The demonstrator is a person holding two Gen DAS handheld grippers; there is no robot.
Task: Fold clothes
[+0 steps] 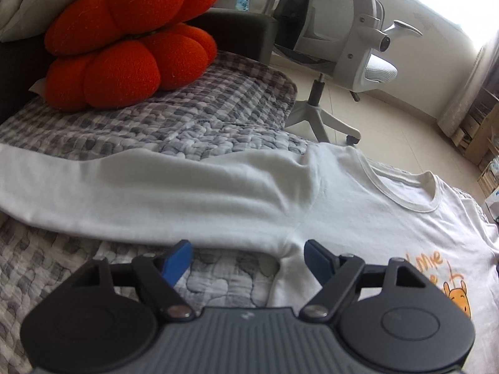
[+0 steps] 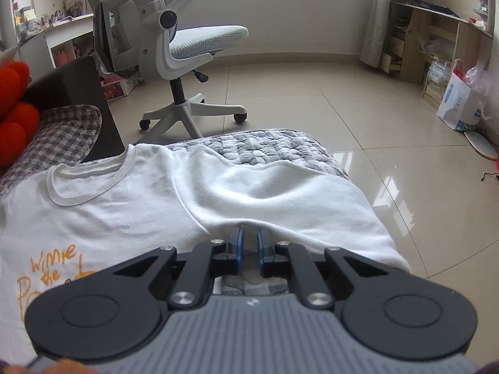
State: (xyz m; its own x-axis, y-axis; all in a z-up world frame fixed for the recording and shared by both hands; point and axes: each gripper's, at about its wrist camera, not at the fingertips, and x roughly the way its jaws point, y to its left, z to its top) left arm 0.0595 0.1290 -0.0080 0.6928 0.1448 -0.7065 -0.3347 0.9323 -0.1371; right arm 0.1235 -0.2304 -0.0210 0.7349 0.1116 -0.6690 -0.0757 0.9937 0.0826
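On the quilt a shirt is spread flat, sleeves out. The left gripper, fingers wide, is poised at 1 armpit; the right gripper, fingers narrowed, nothing clearly pinched, is at the 12 o'clock sleeve hem. A sleeve fold seems in hand; a firm pinch is called for.

- Orange pumpkin-shaped cushions, one stacked on the other, at ten o'clock in the left view.
- Grey checked quilt beneath them.
- White office chair on the tiled floor, at eleven o'clock in the right view.
- Wooden shelves at two o'clock, a paper bag just below.
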